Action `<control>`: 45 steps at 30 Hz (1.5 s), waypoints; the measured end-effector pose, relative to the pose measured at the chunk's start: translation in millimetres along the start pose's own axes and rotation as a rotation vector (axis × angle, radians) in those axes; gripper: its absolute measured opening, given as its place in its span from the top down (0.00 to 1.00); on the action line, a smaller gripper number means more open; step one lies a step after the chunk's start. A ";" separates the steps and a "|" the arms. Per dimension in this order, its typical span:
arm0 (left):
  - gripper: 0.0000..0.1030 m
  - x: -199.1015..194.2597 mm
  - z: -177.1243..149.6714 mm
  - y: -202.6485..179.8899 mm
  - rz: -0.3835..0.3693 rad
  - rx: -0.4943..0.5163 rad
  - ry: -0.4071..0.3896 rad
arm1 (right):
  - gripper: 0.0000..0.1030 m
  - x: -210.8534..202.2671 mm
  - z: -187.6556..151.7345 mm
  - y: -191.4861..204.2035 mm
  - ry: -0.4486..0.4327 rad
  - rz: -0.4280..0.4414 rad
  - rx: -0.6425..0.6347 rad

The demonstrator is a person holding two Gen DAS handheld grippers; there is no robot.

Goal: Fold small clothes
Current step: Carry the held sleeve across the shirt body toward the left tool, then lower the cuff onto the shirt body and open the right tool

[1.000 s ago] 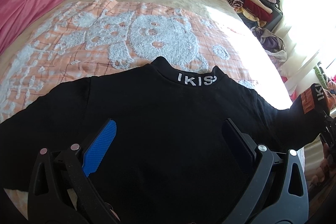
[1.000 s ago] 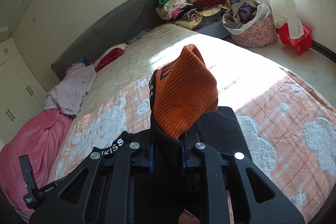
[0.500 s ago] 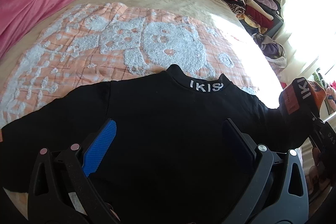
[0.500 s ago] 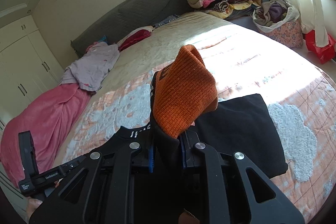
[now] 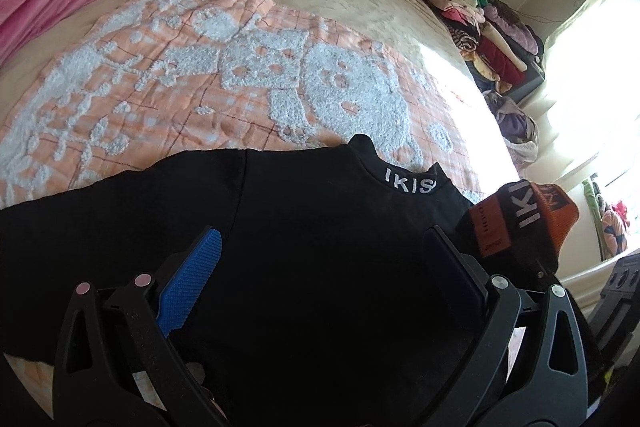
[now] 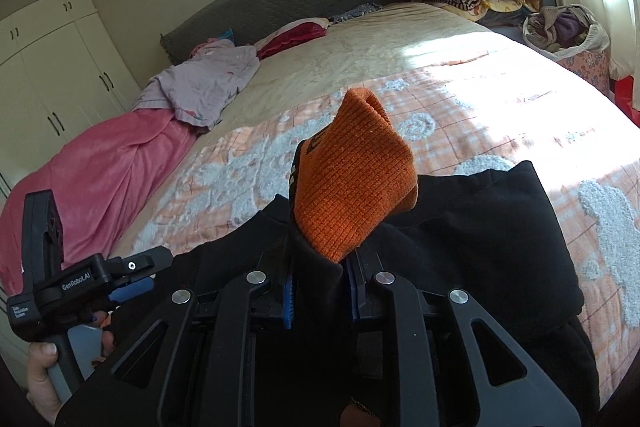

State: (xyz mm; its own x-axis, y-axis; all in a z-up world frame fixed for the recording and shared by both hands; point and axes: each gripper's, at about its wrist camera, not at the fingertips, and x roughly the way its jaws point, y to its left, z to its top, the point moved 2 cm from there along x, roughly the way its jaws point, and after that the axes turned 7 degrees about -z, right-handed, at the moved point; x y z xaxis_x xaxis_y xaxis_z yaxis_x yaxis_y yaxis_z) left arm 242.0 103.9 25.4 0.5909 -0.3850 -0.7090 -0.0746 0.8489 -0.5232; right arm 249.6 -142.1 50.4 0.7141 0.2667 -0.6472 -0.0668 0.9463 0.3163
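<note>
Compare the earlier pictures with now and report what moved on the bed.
The right tool, shut on the orange-cuffed sleeve, has carried it inward over the black sweatshirt; its jaws have just eased slightly, with the sleeve between them. The sleeve's fabric now lies doubled over the body. The left tool stayed open above the sweatshirt, gripping nothing. The collar and the orange blanket are unchanged.

On the black top's collar (image 5: pixel 408 183) you can read white letters "IKIS". Just right of that collar, the orange cuff (image 5: pixel 528 215) shows "IKI" in white. In your right wrist view, the left hand-held gripper (image 6: pixel 80 287) reads "GenRobot.AI"; the smaller label below it is too small to read.
</note>
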 end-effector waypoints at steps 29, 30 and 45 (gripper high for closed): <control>0.20 56.3 -32.6 11.3 -0.082 -0.049 0.145 | 0.32 -32.5 -36.2 -47.9 -0.018 -0.133 0.025; 0.23 58.5 -33.8 10.9 -0.085 -0.049 0.148 | 0.32 -34.9 -38.1 -51.2 -0.020 -0.146 0.026; 0.94 26.0 -23.3 -20.9 -0.102 0.112 0.005 | 0.32 -38.5 -60.5 -90.3 0.005 -0.226 0.104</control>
State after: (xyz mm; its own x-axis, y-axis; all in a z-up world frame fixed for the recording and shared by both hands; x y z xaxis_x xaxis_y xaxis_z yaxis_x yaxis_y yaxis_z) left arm 240.2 67.7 6.9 0.5871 -0.4728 -0.6571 0.0760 0.8403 -0.5367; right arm 186.0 -226.8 4.7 0.6994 0.0515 -0.7129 0.1668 0.9581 0.2328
